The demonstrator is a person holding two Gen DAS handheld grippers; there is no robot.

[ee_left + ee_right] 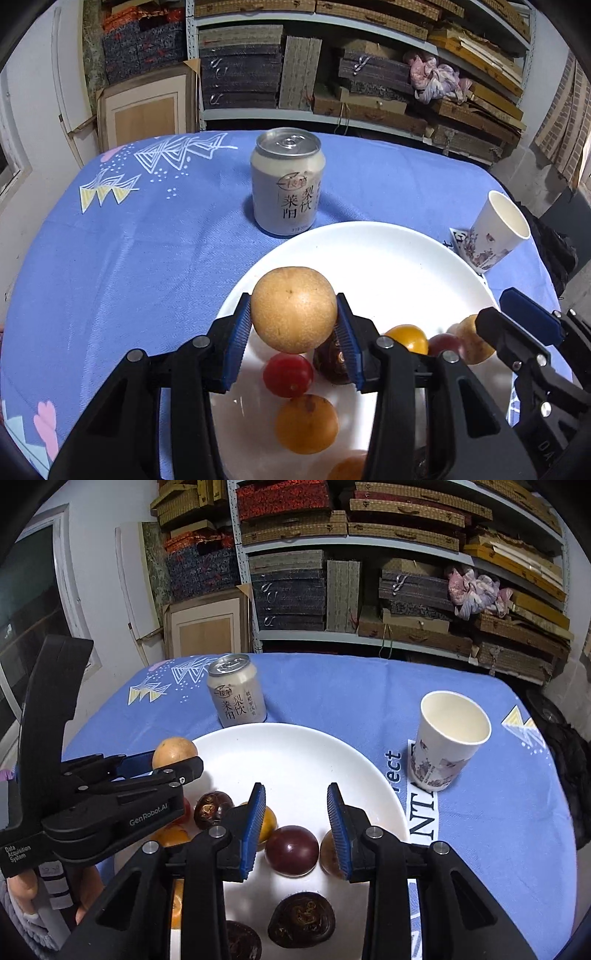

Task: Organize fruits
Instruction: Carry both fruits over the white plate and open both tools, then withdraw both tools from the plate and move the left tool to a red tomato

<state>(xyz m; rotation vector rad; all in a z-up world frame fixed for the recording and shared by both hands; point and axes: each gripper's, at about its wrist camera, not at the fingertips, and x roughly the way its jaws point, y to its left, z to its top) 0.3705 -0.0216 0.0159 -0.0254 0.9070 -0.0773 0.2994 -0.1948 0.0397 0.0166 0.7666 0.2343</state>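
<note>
My left gripper (293, 314) is shut on a round tan pear (293, 308) and holds it just above the near left part of a white plate (373, 254). On the plate below lie a red tomato (288, 374), a dark water chestnut (332, 363), an orange fruit (306, 422) and other small fruits. In the right wrist view my right gripper (297, 812) stands open over the plate (295, 746), with nothing between its blue pads (256, 827). A purple fruit (291, 850) lies on the plate under the gap. The held pear (173, 751) shows at the left.
A drink can (288, 181) stands on the blue tablecloth (129, 258) just behind the plate. A paper cup (448, 738) stands to the plate's right. Shelves of stacked boxes (388, 590) fill the back wall. A hand (22, 890) grips the left tool's handle.
</note>
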